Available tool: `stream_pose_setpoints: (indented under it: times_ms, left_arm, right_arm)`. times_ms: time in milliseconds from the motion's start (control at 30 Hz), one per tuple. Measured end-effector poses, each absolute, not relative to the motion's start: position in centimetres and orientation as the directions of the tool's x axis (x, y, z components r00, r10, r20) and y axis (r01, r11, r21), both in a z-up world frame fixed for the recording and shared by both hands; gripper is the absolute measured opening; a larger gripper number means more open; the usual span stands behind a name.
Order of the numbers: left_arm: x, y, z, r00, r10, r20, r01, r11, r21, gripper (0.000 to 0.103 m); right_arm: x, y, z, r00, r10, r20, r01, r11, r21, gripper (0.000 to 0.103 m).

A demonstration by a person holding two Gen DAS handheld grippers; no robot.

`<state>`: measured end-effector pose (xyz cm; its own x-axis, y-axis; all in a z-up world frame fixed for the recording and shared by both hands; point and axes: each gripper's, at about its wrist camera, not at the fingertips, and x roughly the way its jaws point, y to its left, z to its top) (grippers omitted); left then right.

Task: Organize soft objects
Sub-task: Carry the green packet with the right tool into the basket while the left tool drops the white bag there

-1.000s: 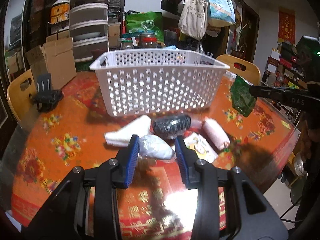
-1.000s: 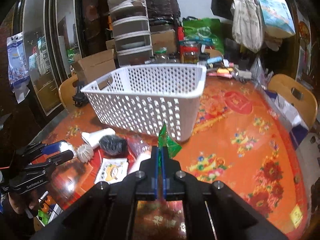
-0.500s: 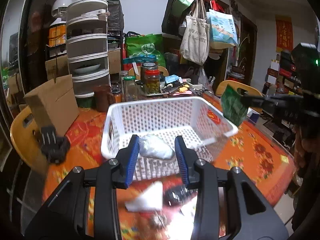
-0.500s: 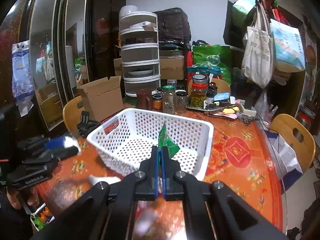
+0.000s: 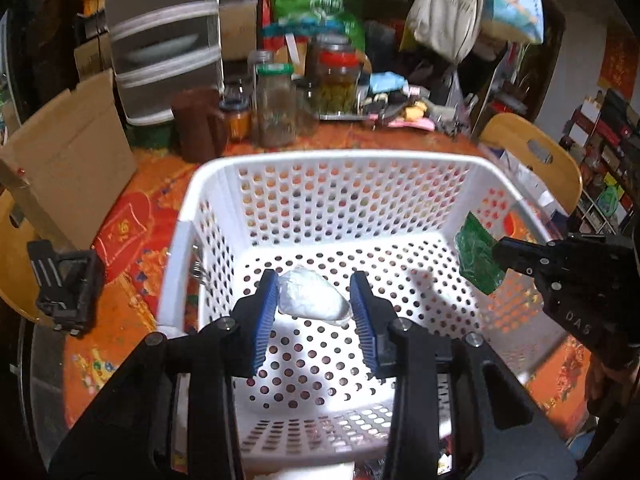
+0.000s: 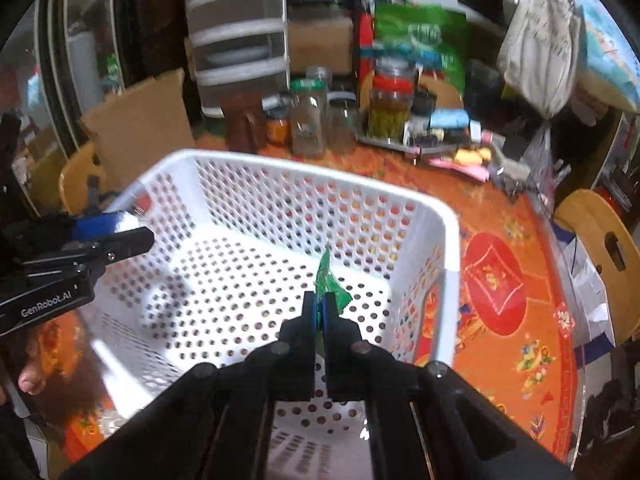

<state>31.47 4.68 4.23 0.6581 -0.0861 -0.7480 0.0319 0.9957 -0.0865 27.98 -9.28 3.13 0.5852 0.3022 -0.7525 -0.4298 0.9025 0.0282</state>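
One basket [image 5: 320, 168], two packets [image 5: 310, 298] [image 6: 328, 284].

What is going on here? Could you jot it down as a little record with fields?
Setting: cluttered table with an orange patterned cloth
Container: white perforated basket, nothing lying on its floor
Left claw: over the basket, closed on a white soft packet
Right claw: over the basket, pinched shut on a green packet
Behind the basket: glass jars, a cardboard box
Likely next: both packets get released into the basket
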Motion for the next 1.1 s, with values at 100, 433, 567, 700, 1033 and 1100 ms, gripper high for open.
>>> stream_pose_setpoints:
  times_ms: [100,433,567,700,1033,1100]
  left_arm:
    - [32.1,4.5,3.2,0.645,-0.071,-0.761,0.018,0.997,-0.078,0.035]
    - [31.7,5.0,3.0,0.666,-0.076,-0.742,0.010,0.996,-0.092,0.073]
    - [29.8,5.3,4.3,0.697,-0.091,-0.712,0.017,0.994,-0.111,0.092]
    - [27.4,5.1,6.0,0.727,-0.080,-0.682,0.025,0.996,-0.089,0.103]
    - [20.7,5.6,9.3,0.776,-0.053,-0.629,0.019,0.998,-0.060,0.103]
    - [19.5,5.6,9.7,0.780,-0.044,-0.624,0.013,0.998,-0.054,0.103]
  right_arm:
    - [28.7,-9.0,2.1,0.571,0.284,-0.770,-0.422,0.906,0.021,0.002]
    - [28.4,-9.0,2.6,0.604,0.293,-0.741,-0.419,0.908,0.017,0.061]
    - [27.4,-9.6,3.6,0.621,0.310,-0.720,-0.421,0.907,0.027,0.080]
    - [26.2,-10.8,4.8,0.636,0.326,-0.699,-0.414,0.909,0.048,0.097]
    - [21.7,-13.4,7.5,0.692,0.333,-0.641,-0.392,0.918,0.053,0.103]
    - [20.7,-13.8,8.0,0.703,0.333,-0.628,-0.392,0.919,0.048,0.103]
